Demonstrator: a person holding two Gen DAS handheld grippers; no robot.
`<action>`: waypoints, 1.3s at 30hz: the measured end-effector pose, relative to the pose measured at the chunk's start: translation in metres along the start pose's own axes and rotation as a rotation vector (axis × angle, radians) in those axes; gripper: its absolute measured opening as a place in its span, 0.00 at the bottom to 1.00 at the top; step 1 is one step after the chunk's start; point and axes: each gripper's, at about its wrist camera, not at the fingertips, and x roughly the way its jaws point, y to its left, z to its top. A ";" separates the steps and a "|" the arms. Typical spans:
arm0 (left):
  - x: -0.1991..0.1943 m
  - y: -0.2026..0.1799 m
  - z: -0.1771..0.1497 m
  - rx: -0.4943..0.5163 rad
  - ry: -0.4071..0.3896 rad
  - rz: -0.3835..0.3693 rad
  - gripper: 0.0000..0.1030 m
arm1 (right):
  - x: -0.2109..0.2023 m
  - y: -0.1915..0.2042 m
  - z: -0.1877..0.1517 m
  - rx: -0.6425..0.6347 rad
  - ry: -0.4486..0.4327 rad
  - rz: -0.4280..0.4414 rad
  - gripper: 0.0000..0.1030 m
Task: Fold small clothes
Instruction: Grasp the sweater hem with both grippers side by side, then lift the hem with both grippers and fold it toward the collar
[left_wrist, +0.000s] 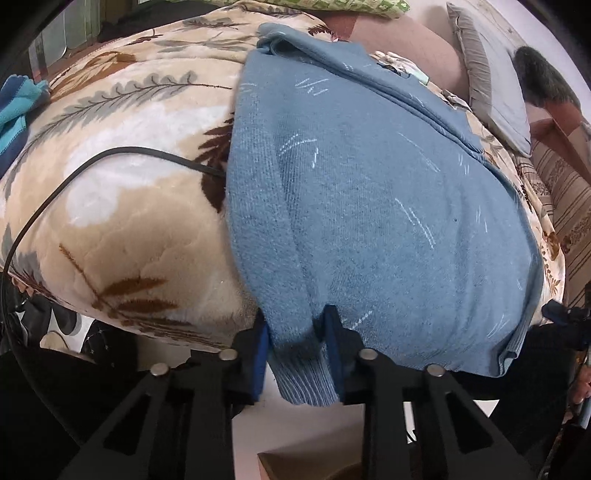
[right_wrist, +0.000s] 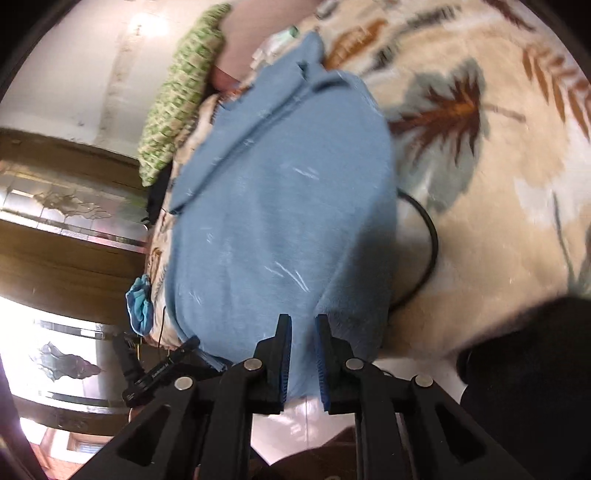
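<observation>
While the left gripper has its blue-padded jaws clenched on the ribbed hem corner of the blue knit sweater, the step in hand looks like lifting the near hem and carrying it toward the collar. In the left wrist view the ribbed cuff-like edge hangs off the near side of the bed between the jaws, so the hold seems secure.

The right gripper stands at the hem's other side; its jaws are parted with cloth lying between and behind them, and I cannot tell whether they have bitten the fabric, since that view is blurred. To fold well, I judge the right side needs a hold as firm as the left before either hand rises; otherwise the hem will go up crooked.

Farther out, the sweater lies flat along the leaf-patterned plush blanket, with a sleeve folded in along its right edge. A black cable runs under the sweater's left edge; lifting both corners evenly and high should keep the knit from dragging it.

Farthest off, the collar end lies near a green patterned pillow. Laying the hem just short of the collar, edges aligned, would give a square fold. A teal-and-navy garment waits well apart at the left.
</observation>
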 end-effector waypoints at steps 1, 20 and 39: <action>0.000 0.001 0.001 -0.001 0.003 -0.004 0.21 | 0.003 -0.002 0.000 0.012 0.014 -0.006 0.14; -0.077 -0.014 0.023 0.015 -0.112 -0.227 0.10 | 0.022 0.010 -0.015 0.056 0.065 -0.121 0.66; -0.089 0.000 0.027 -0.040 -0.147 -0.342 0.09 | 0.032 0.008 -0.016 0.102 0.005 -0.267 0.15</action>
